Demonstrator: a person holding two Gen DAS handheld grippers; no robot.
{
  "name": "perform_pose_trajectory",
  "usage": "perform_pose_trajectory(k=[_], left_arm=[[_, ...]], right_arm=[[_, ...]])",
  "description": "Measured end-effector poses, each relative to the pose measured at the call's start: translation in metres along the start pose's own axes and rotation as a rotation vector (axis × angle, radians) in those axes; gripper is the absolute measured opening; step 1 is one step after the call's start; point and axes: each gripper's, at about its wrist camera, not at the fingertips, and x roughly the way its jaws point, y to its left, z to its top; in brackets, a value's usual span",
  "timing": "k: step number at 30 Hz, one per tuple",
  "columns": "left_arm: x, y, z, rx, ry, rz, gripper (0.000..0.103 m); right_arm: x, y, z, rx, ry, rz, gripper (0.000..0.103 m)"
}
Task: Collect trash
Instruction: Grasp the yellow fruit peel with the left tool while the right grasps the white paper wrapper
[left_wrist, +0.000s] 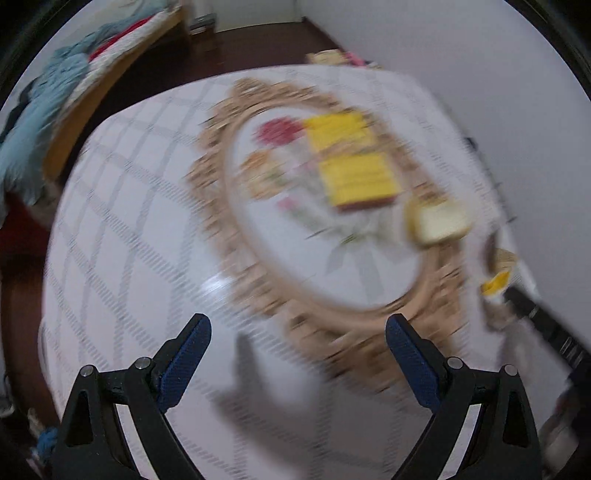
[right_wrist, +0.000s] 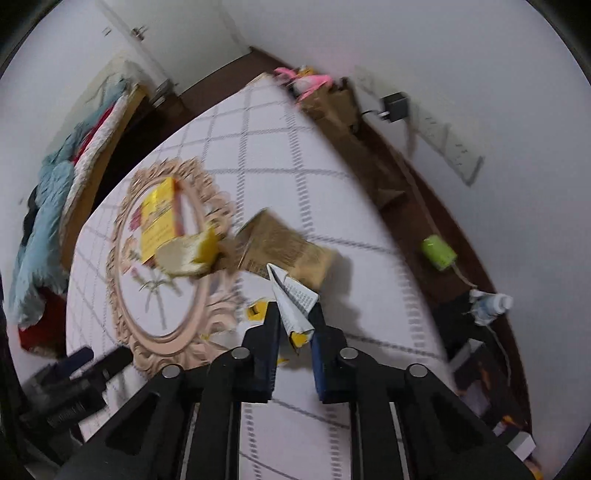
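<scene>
My right gripper (right_wrist: 295, 314) is shut on a folded white printed wrapper (right_wrist: 293, 299) with a yellow end, held above the table. Below it lie a brown paper packet (right_wrist: 288, 247) and a small yellow scrap (right_wrist: 256, 308). A yellow box (right_wrist: 160, 221) and a torn yellow-and-cream carton (right_wrist: 188, 254) lie on the oval tray (right_wrist: 122, 280). My left gripper (left_wrist: 297, 334) is open and empty above the checked tablecloth (left_wrist: 129, 240), near the tray's (left_wrist: 258, 295) front rim. The yellow box (left_wrist: 351, 158), the carton (left_wrist: 439, 221) and the held wrapper (left_wrist: 496, 273) show there, blurred.
The oval tray has an ornate tan rim and a flower print. A brown paper bag (right_wrist: 332, 103) with pink items stands past the table's far corner. A green roll (right_wrist: 437, 253) and a bottle (right_wrist: 491, 302) lie on the dark floor at right. A bed (left_wrist: 74, 92) is at left.
</scene>
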Motion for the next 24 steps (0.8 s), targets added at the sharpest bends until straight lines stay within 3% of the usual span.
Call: perform_pose_trajectory(k=[5,9,10,11,12,13,18,24], left_arm=[[0.011,-0.05,0.032,0.073,0.002,-0.072,0.096],[0.025,-0.078,0.047,0.143,0.0,-0.073,0.095],[0.029,-0.083,0.05,0.16,0.001,-0.07,0.091],[0.035,-0.087,0.052,0.181,0.005,-0.061,0.078],[0.039,-0.089,0.052,0.201,0.011,-0.053,0.059],[0.043,-0.09,0.053,0.218,0.017,-0.049,0.051],[0.037,-0.092,0.053,0.271,-0.036,-0.051,0.032],[0.015,-0.071,0.037,0.267,-0.075,-0.02,0.029]], right_arm=[[-0.008,-0.025,0.007,0.046,0.005,-0.013,0.013],[-0.007,-0.031,0.01,0.059,0.017,-0.001,0.013],[-0.007,-0.031,0.011,0.06,0.017,-0.001,0.013],[-0.007,-0.031,0.011,0.06,0.018,-0.003,0.013],[-0.007,-0.031,0.011,0.058,0.018,-0.004,0.013],[-0.007,-0.03,0.012,0.054,0.019,-0.005,0.013],[-0.008,-0.027,0.01,0.047,0.017,-0.004,0.013],[-0.012,-0.019,0.001,0.029,0.024,0.006,0.011]])
